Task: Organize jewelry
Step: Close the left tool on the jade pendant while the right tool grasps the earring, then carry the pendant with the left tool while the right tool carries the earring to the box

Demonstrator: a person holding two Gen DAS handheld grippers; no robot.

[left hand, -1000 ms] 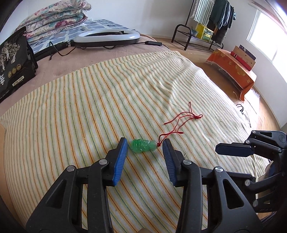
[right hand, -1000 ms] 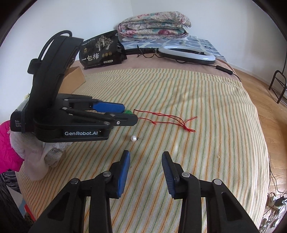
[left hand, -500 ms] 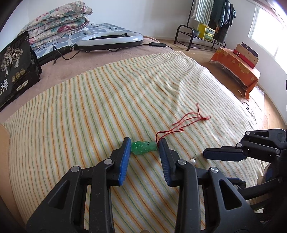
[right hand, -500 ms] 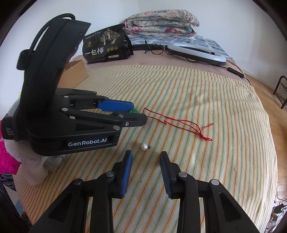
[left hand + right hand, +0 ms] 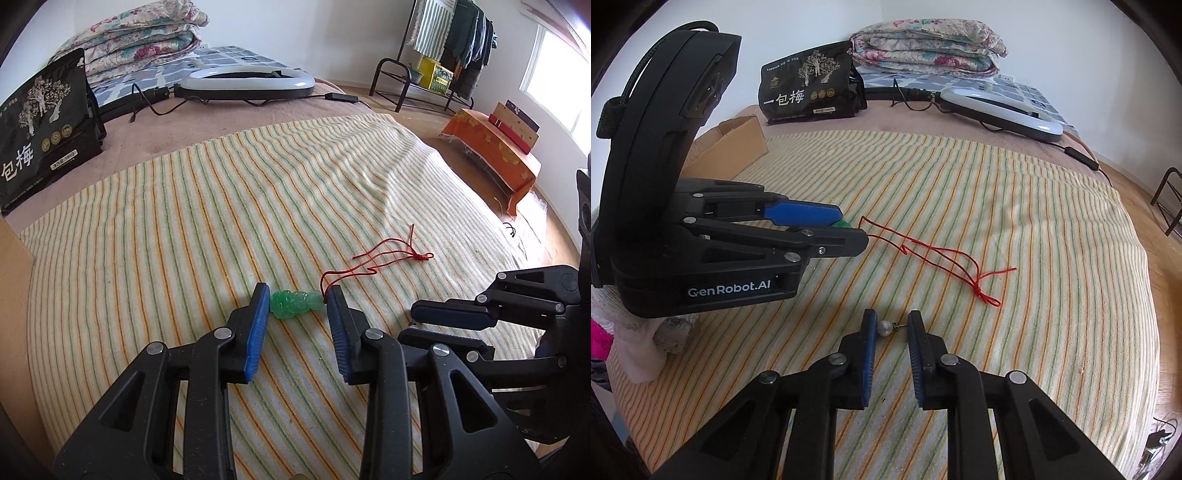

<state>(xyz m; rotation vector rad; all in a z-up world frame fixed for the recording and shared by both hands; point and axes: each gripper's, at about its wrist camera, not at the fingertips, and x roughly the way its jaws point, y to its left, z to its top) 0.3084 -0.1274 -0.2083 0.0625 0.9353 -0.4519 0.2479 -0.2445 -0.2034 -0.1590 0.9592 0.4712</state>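
Observation:
A green carved pendant [image 5: 295,303] on a red cord [image 5: 380,258] lies on the striped blanket [image 5: 184,229]. My left gripper [image 5: 297,293] is shut on the pendant, one blue pad at each end. The cord trails away to the right. In the right wrist view the left gripper [image 5: 849,226] comes in from the left, a bit of green showing between its fingers, and the red cord [image 5: 934,254] runs out from it. A pearl earring [image 5: 884,328] lies between the closing jaws of my right gripper [image 5: 891,325], whose pads are just short of its ends. The left wrist view has the right gripper [image 5: 412,325] low on the right.
At the back stand a black printed bag [image 5: 40,133], a white ring light [image 5: 243,83] with its cable, and folded quilts [image 5: 140,33]. A cardboard box [image 5: 735,140] sits at the blanket's left edge. On the floor to the right are a clothes rack [image 5: 443,48] and an orange-covered bench [image 5: 491,151].
My right gripper has moved forward until the pearl earring lies between its fingers, and its jaws have narrowed. The left jaws closed in onto the green pendant and then held still.

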